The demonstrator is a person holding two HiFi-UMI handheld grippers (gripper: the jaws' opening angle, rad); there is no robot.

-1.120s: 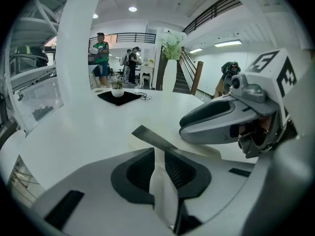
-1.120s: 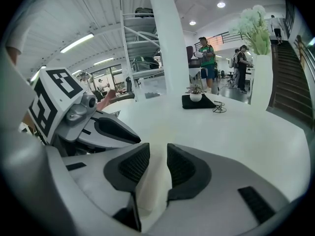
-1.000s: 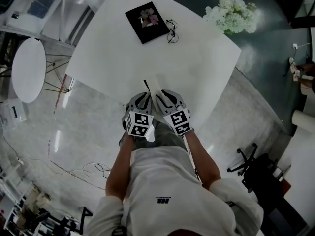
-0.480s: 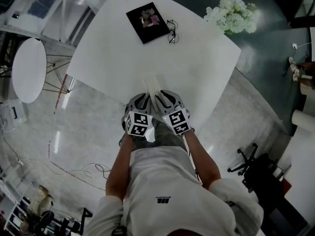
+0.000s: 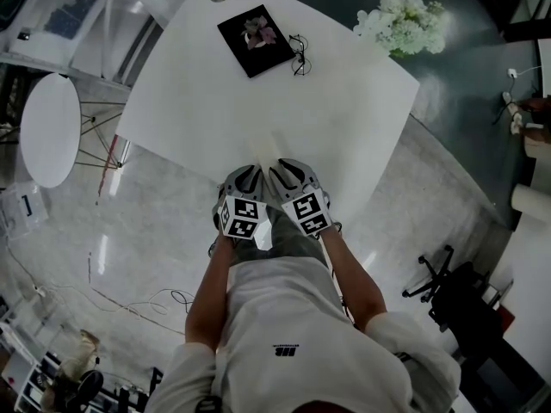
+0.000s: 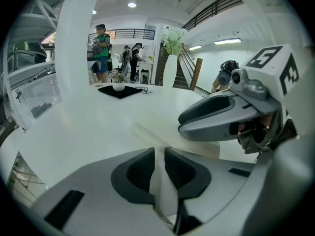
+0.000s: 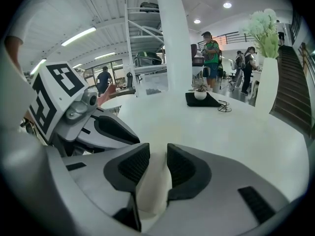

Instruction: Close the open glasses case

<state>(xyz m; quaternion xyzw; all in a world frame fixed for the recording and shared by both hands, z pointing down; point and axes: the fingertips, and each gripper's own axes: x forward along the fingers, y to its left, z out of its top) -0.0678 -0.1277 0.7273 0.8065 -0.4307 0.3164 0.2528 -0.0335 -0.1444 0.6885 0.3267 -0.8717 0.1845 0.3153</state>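
A white glasses case [image 5: 269, 149] lies at the near edge of the white table [image 5: 344, 119]. It looks flat and closed from the head view. Both grippers hold it side by side. My left gripper [image 5: 250, 172] is shut on a thin white flap of the case [image 6: 195, 146], which runs between its pads [image 6: 140, 168]. My right gripper [image 5: 288, 169] is shut on the rounded white body of the case [image 7: 153, 181]. Each gripper shows in the other's view: the right gripper [image 6: 221, 117] and the left gripper [image 7: 106, 132].
Far across the table lie a black mat [image 5: 256, 39] with a small flower pot and a pair of dark glasses [image 5: 300, 54]. A vase of white flowers [image 5: 400, 24] stands beyond the table's right edge. People stand in the background of both gripper views.
The dark slit of the open case seen one second ago is gone; the lid has come down flat. Both grippers have stayed almost in place.
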